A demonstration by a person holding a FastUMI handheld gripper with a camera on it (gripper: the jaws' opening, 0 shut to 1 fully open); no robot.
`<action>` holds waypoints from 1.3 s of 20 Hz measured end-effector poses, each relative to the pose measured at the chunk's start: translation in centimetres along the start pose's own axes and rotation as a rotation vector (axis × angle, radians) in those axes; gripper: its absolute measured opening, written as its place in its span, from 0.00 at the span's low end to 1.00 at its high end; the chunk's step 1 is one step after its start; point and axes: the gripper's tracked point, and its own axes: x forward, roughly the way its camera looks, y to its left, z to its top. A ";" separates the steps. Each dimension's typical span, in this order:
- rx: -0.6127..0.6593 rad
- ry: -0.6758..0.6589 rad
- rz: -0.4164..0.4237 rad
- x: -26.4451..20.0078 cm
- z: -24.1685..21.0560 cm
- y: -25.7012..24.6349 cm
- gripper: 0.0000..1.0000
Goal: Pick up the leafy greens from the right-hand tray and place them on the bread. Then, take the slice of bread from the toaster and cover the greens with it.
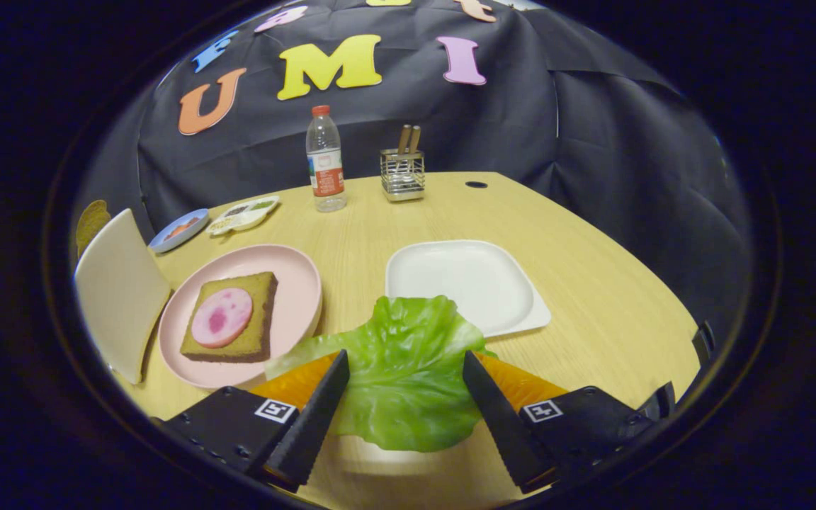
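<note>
Gripper view: we find the gripper carrying the leafy greens. The leaf sits between the two fingers, which appear to press on its sides, so we judge the tool pinched on the leaf and lifted clear of the table; a shadow lies on the wood beneath it.

The relation that governs the coming move: the bread lies ahead of the fingers and off to their left, well apart from the leaf. The slice lies flat and near square on the pink plate, one corner turned toward the tool, so we see no long axis to match. A round pink slice of meat already rests on it.

Containers:
- White tray, just beyond the leaf and slightly right: nothing in it, which agrees with the greens having been taken from it.
- Pink plate: bread and meat only.
- Toaster, left of the pink plate: a brown slice stands at its far end, which we take for the second bread.
- Small blue dish and a divided dish at the back left: contents too small to tell.
- Wire holder beside a water bottle at the far edge.

In our judgement the first placing is not yet done.
</note>
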 end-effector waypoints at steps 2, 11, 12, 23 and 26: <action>0.002 -0.007 0.012 0.0 -0.1 0.2 0.96; 0.006 -0.013 0.077 -0.1 -0.3 1.2 0.04; 0.003 -0.021 0.067 -0.7 -0.2 1.1 0.04; -0.064 -0.237 0.153 -9.6 7.3 7.4 0.00; -0.095 -0.237 0.219 -10.0 7.8 11.9 0.00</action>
